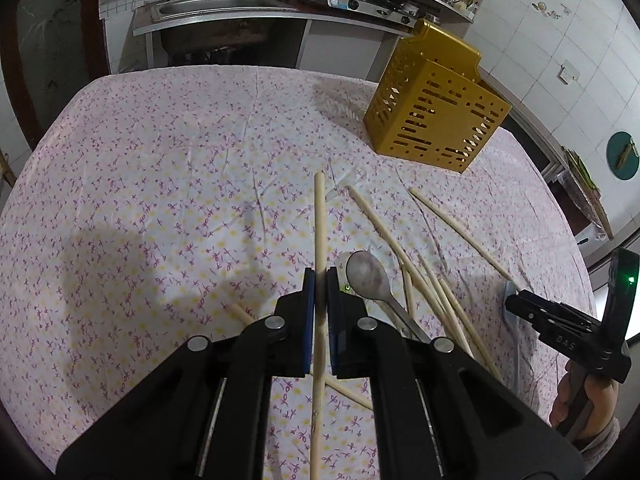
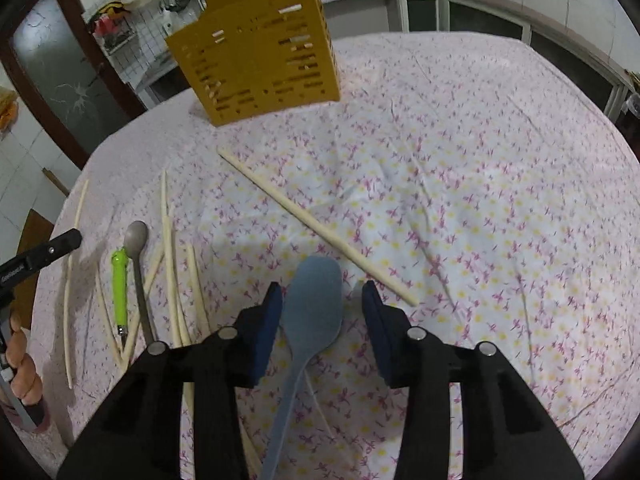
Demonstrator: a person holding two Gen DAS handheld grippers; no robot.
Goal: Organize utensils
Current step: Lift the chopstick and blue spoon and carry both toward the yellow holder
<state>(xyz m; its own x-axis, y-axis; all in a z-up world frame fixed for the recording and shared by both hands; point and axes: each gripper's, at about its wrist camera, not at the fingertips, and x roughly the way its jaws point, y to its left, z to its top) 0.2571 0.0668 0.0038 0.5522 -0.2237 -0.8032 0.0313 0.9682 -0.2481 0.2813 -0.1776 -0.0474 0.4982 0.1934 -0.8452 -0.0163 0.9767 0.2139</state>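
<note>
Left wrist: the left gripper (image 1: 321, 280) is clamped on a chopstick (image 1: 319, 240) above the cloth (image 1: 160, 160); a spoon (image 1: 368, 276) lies just right; the rack (image 1: 436, 116) stands far right.

Right wrist: the right gripper (image 2: 320, 300) stands apart around a blue spoon (image 2: 312, 312) lying on the cloth; more chopsticks (image 2: 172, 264) lie left.

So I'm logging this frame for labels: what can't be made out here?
- Holder contents: both views show only pale bits through the slots; its walls hide the rest.
- Held chopstick lower end: cut off by the left view's bottom edge.
- Blue spoon handle end: cut off by the right view's bottom edge.
- Metal spoon handle: runs under the left gripper body.
- Right gripper: open around the spoon; contact unclear.
</note>
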